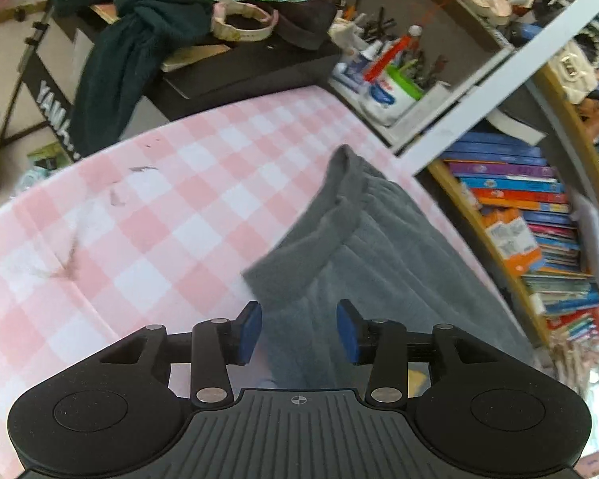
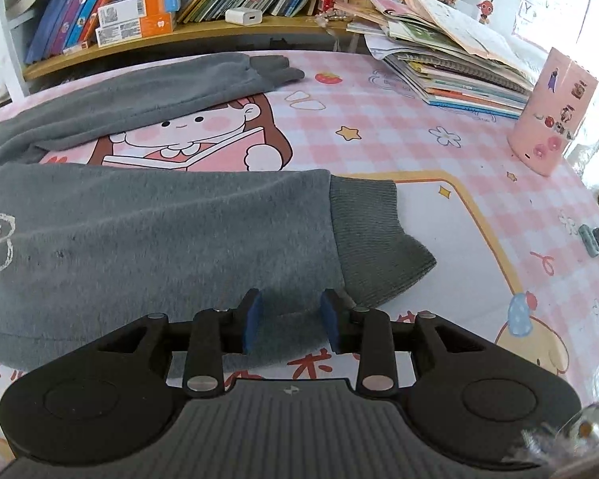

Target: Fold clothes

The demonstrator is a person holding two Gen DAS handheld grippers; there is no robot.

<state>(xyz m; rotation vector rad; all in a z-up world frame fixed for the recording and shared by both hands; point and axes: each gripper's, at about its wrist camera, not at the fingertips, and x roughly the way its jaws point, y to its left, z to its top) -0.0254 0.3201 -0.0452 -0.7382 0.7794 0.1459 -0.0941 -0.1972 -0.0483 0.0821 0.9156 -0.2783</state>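
Note:
A pair of grey fleece trousers lies spread flat on the pink checked table cover. In the left wrist view the waistband end (image 1: 319,219) lies just ahead of my left gripper (image 1: 299,331), which is open above the grey cloth with nothing between its blue pads. In the right wrist view both legs show: the near leg (image 2: 159,231) ends in a ribbed cuff (image 2: 371,235), and the far leg (image 2: 139,95) runs along the back. My right gripper (image 2: 289,321) is open, low over the near leg's lower edge close to the cuff.
A stack of books and notebooks (image 2: 451,68) and a pink cup (image 2: 551,115) stand at the table's back right. A bookshelf (image 2: 159,4) runs behind the table. In the left wrist view a black keyboard (image 1: 219,68) with dark clothes on it stands beyond the table edge.

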